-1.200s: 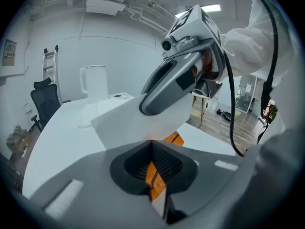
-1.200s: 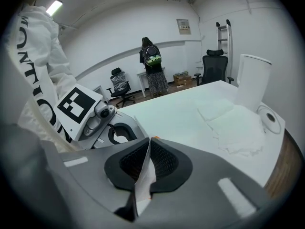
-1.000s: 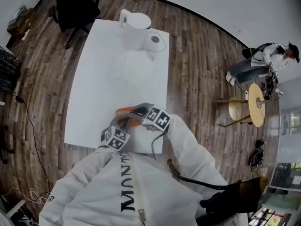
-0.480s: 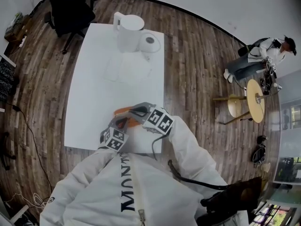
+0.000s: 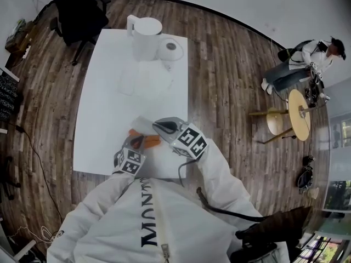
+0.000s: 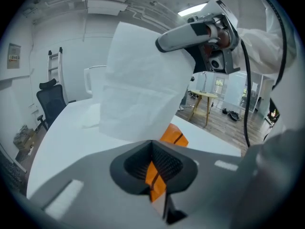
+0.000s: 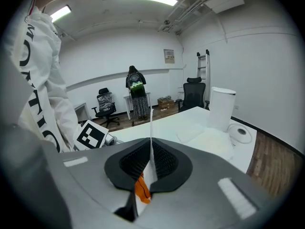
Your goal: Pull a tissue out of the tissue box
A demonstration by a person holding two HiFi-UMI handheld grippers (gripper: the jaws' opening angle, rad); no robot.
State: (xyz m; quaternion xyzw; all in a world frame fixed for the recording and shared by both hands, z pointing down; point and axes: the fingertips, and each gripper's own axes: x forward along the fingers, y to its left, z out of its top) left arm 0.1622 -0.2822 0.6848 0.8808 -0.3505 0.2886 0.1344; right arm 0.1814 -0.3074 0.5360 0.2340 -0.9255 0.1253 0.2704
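Note:
The tissue box is a small orange pack (image 5: 145, 141) near the front edge of the white table (image 5: 98, 119). My left gripper (image 5: 141, 142) is shut on it; in the left gripper view the orange pack (image 6: 174, 135) sits pinched between the jaws (image 6: 153, 168). A white tissue (image 6: 143, 89) hangs up out of the pack, and my right gripper (image 6: 162, 43) is shut on its top edge. In the right gripper view the tissue (image 7: 151, 128) runs edge-on between the closed jaws (image 7: 150, 159), with the orange pack (image 7: 141, 189) below. From the head view the right gripper (image 5: 159, 126) is above the pack.
A white jug (image 5: 145, 37) and a roll of paper (image 5: 171, 48) stand at the table's far end, with loose flat tissues (image 5: 145, 81) in front of them. A black chair (image 5: 77, 12) is at the far left. A seated person (image 5: 307, 64) and round stools (image 5: 299, 114) are at the right.
My right gripper has risen with the tissue, which now shows as a white sheet above the orange pack. The left gripper has stayed on the pack.

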